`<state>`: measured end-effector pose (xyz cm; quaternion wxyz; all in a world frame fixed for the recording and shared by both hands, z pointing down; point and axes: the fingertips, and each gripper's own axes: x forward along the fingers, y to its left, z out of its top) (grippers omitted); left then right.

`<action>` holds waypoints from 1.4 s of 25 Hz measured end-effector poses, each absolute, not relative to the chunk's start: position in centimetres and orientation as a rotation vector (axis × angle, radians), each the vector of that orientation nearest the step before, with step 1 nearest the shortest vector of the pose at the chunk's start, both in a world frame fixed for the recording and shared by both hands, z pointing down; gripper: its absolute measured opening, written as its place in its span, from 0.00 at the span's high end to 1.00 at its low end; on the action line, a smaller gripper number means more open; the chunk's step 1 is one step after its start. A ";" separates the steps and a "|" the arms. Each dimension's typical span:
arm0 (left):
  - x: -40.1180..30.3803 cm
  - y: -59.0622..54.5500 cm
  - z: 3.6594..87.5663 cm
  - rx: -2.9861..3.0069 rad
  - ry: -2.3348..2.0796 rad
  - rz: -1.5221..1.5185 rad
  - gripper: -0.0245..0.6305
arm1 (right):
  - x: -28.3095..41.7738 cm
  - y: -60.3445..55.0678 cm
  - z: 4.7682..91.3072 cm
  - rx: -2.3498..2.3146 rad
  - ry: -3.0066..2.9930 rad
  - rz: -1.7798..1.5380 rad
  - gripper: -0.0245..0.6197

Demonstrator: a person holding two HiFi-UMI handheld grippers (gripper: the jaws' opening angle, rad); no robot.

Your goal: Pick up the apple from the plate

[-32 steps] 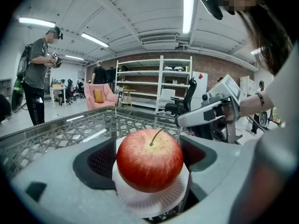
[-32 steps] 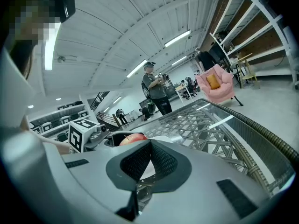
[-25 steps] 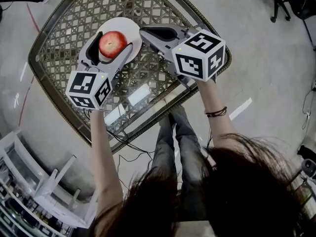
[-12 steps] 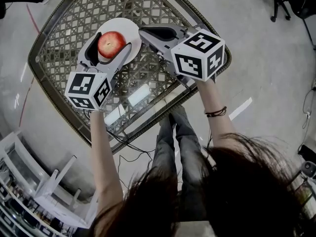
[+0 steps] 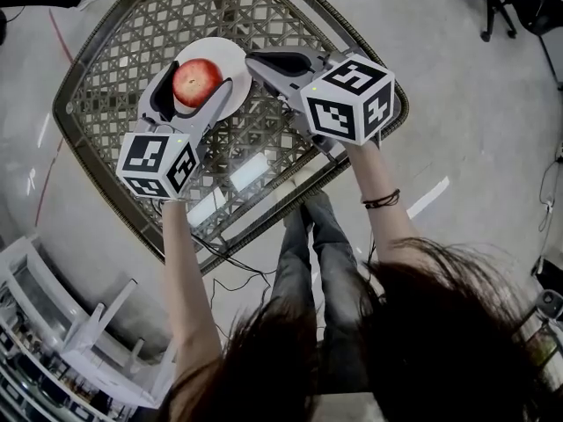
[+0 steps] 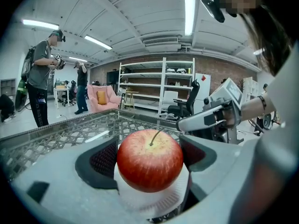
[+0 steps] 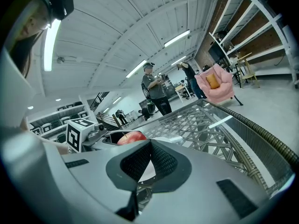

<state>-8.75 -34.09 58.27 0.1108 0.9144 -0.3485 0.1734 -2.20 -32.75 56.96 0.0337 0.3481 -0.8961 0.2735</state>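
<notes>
Fingers [image 6: 103, 158] of left gripper [image 5: 199, 84] snug on apple [image 6: 149, 161]

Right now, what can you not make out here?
- Left gripper view: the apple hides where it meets the plate; lifted or resting is unclear.
- Right gripper view: the right gripper, jaws shut, covers most of the apple.
- Head view: the left gripper covers part of the plate.
</notes>
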 end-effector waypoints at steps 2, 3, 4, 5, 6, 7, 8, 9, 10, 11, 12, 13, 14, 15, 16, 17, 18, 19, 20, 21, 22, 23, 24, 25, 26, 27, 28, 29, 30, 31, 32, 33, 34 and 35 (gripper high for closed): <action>-8.8 -34.0 57.8 2.684 -1.029 0.502 0.32 | -2.2 -32.8 56.7 1.069 -2.755 0.843 0.95; -8.8 -34.0 57.6 2.683 -1.034 0.497 0.32 | -2.2 -32.8 56.6 1.068 -2.756 0.842 0.95; -8.9 -34.0 57.3 2.683 -1.040 0.492 0.32 | -2.2 -32.9 56.4 1.067 -2.757 0.839 0.95; -8.9 -34.1 56.9 2.682 -1.047 0.484 0.32 | -2.2 -32.9 56.1 1.066 -2.759 0.836 0.95; -9.0 -34.1 56.5 2.681 -1.055 0.474 0.32 | -2.1 -33.0 55.9 1.067 -2.761 0.833 0.95; -9.0 -34.1 56.1 2.680 -1.062 0.464 0.32 | -2.0 -33.0 55.6 1.068 -2.763 0.829 0.95; -9.0 -34.0 55.7 2.678 -1.068 0.454 0.32 | -2.0 -33.1 55.2 1.069 -2.765 0.827 0.95; -9.0 -34.0 55.3 2.676 -1.075 0.446 0.32 | -2.0 -33.0 54.9 1.068 -2.767 0.825 0.95; -9.1 -33.9 54.9 2.672 -1.080 0.439 0.32 | -2.0 -33.0 54.6 1.065 -2.769 0.824 0.95; -9.1 -33.7 54.6 2.667 -1.085 0.430 0.32 | -2.1 -32.9 54.2 1.060 -2.771 0.823 0.95; -9.2 -33.6 54.2 2.662 -1.090 0.420 0.32 | -2.2 -32.7 53.9 1.054 -2.772 0.821 0.95; -9.2 -33.4 53.9 2.659 -1.094 0.411 0.32 | -2.3 -32.6 53.6 1.048 -2.772 0.816 0.95; -9.1 -33.3 53.5 2.658 -1.098 0.403 0.32 | -2.3 -32.5 53.3 1.044 -2.773 0.810 0.95; -9.1 -33.2 53.1 2.658 -1.101 0.396 0.32 | -2.3 -32.5 52.9 1.040 -2.775 0.802 0.95; -9.1 -33.0 52.7 2.658 -1.104 0.390 0.32 | -2.3 -32.4 52.5 1.038 -2.776 0.797 0.95; -9.0 -32.9 52.3 2.657 -1.108 0.385 0.32 | -2.3 -32.3 52.1 1.036 -2.777 0.793 0.95; -9.1 -32.7 51.9 2.655 -1.112 0.380 0.32 | -2.3 -32.3 51.7 1.033 -2.778 0.788 0.95; -9.1 -32.7 51.5 2.654 -1.117 0.373 0.32 | -2.3 -32.3 51.4 1.029 -2.779 0.783 0.95; -9.1 -32.7 51.1 2.652 -1.122 0.366 0.32 | -2.3 -32.4 51.0 1.025 -2.781 0.776 0.95; -9.1 -32.7 50.7 2.651 -1.128 0.357 0.32 | -2.2 -32.4 50.6 1.021 -2.783 0.769 0.95; -9.1 -32.6 50.3 2.649 -1.132 0.349 0.32 | -2.2 -32.4 50.2 1.018 -2.785 0.764 0.95; -9.1 -32.5 49.8 2.649 -1.137 0.342 0.32 | -2.2 -32.4 49.7 1.016 -2.787 0.759 0.95; -9.2 -32.4 49.3 2.649 -1.142 0.335 0.32 | -2.3 -32.3 49.3 1.013 -2.790 0.754 0.95; -9.2 -32.2 48.9 2.649 -1.148 0.328 0.32 | -2.3 -32.1 48.9 1.009 -2.794 0.748 0.95; -9.3 -31.9 48.5 2.648 -1.153 0.321 0.32 | -2.4 -31.9 48.5 1.006 -2.797 0.742 0.95; -9.3 -31.6 48.1 2.646 -1.157 0.312 0.32 | -2.4 -31.7 48.1 1.002 -2.800 0.737 0.95; -9.4 -31.3 47.8 2.643 -1.160 0.304 0.32 | -2.5 -31.5 47.8 0.999 -2.802 0.733 0.95; -9.4 -31.1 47.4 2.639 -1.164 0.295 0.32 | -2.5 -31.4 47.4 0.996 -2.804 0.726 0.95; -9.5 -30.9 47.1 2.636 -1.168 0.285 0.32 | -2.6 -31.3 47.1 0.992 -2.807 0.718 0.95; -9.5 -30.7 46.7 2.634 -1.172 0.275 0.32 | -2.7 -31.3 46.7 0.987 -2.810 0.709 0.95; -9.5 -30.5 46.3 2.631 -1.174 0.267 0.32 | -2.7 -31.2 46.3 0.984 -2.813 0.702 0.95; -9.6 -30.2 46.0 2.627 -1.177 0.261 0.32 | -2.7 -31.0 45.9 0.982 -2.814 0.699 0.95; -9.6 -29.9 45.7 2.622 -1.181 0.257 0.32 | -2.8 -30.8 45.6 0.980 -2.815 0.698 0.95; -9.7 -29.6 45.4 2.616 -1.185 0.250 0.32 | -2.8 -30.6 45.3 0.978 -2.816 0.697 0.95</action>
